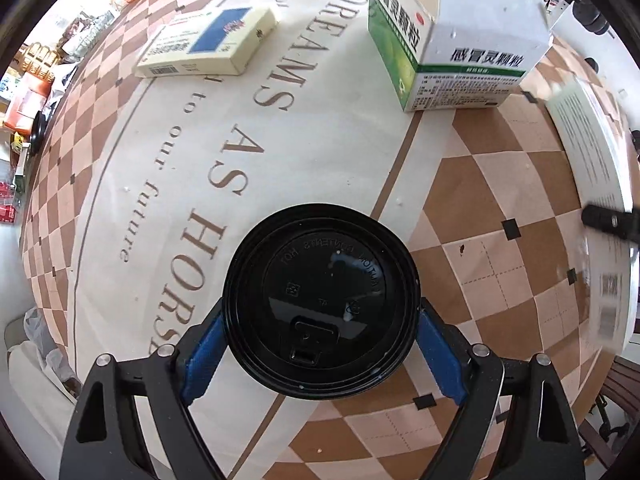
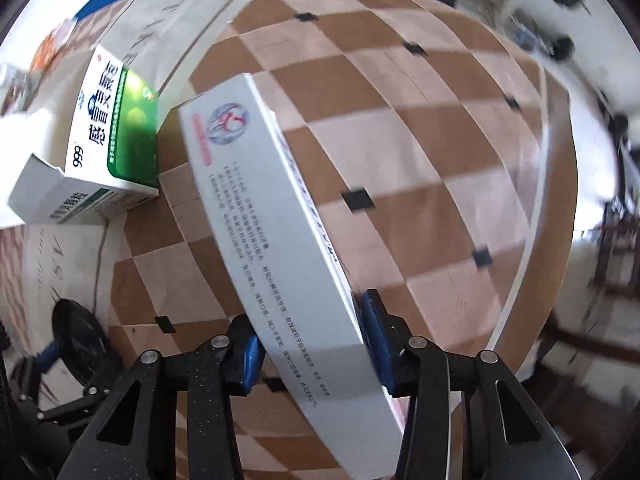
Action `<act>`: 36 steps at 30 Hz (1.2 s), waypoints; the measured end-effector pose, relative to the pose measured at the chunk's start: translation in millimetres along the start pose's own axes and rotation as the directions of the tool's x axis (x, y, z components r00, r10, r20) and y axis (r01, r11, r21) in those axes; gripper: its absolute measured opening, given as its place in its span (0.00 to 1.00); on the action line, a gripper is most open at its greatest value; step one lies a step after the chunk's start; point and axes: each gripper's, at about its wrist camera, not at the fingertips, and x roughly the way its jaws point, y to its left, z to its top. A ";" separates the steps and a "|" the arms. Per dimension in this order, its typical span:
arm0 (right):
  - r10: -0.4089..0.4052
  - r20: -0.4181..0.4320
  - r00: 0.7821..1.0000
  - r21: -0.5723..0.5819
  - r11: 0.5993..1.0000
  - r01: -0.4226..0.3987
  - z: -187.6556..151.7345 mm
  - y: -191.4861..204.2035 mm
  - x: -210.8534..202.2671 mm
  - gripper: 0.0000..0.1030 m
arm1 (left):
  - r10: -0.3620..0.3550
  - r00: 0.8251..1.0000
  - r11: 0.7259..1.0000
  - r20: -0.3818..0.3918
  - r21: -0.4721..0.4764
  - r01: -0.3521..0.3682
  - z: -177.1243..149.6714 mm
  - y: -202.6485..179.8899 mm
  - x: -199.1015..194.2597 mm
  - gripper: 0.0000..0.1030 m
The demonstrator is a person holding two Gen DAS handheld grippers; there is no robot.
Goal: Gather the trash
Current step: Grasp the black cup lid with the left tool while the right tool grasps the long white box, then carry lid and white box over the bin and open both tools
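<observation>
Here the left hand-held gripper (image 1: 320, 344) points straight down over the checkered tabletop (image 1: 480, 184), its blue pads (image 1: 204, 356) pressed on either side of a cup with a black lid (image 1: 320, 300), jaws fairly wide. Beyond it lie a cream and blue box (image 1: 208, 42) and an opened green and white medicine box (image 1: 452, 40). The right hand-held gripper (image 2: 312, 344) is clamped on a long flat white box (image 2: 280, 240), tilted, its jaws about half closed around the box's narrow sides.

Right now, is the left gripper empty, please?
No, the left gripper has its blue fingers against a black cup lid.
</observation>
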 end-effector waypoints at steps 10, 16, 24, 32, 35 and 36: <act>0.119 0.119 0.986 0.153 0.979 -0.136 -89.4 5.0 -41.3 0.36 | -0.018 0.988 0.998 0.152 0.060 0.009 -58.3 28.5 -81.5 0.85; 0.159 0.179 0.971 0.122 0.976 -0.182 -195.3 63.7 -72.6 0.36 | -0.070 0.975 0.994 0.212 0.093 0.051 -113.7 51.9 -100.6 0.85; 0.253 0.217 0.943 0.078 0.958 -0.275 -356.3 143.6 -95.8 0.36 | -0.095 0.966 0.993 0.242 0.094 0.074 -214.9 128.9 -116.4 0.84; 0.316 0.082 0.945 0.006 0.948 -0.317 -488.9 208.2 -56.9 0.36 | -0.049 0.988 0.998 0.147 0.045 0.043 -305.7 192.5 -87.8 0.85; 0.299 0.007 0.954 -0.018 0.954 -0.299 -526.8 220.5 -20.8 0.36 | -0.022 0.998 0.999 0.065 0.031 0.020 -328.6 204.6 -47.8 0.85; 0.298 -0.019 0.954 -0.014 0.954 -0.298 -538.1 220.7 -7.7 0.36 | -0.018 0.999 0.999 0.044 0.029 0.017 -333.5 206.9 -36.3 0.85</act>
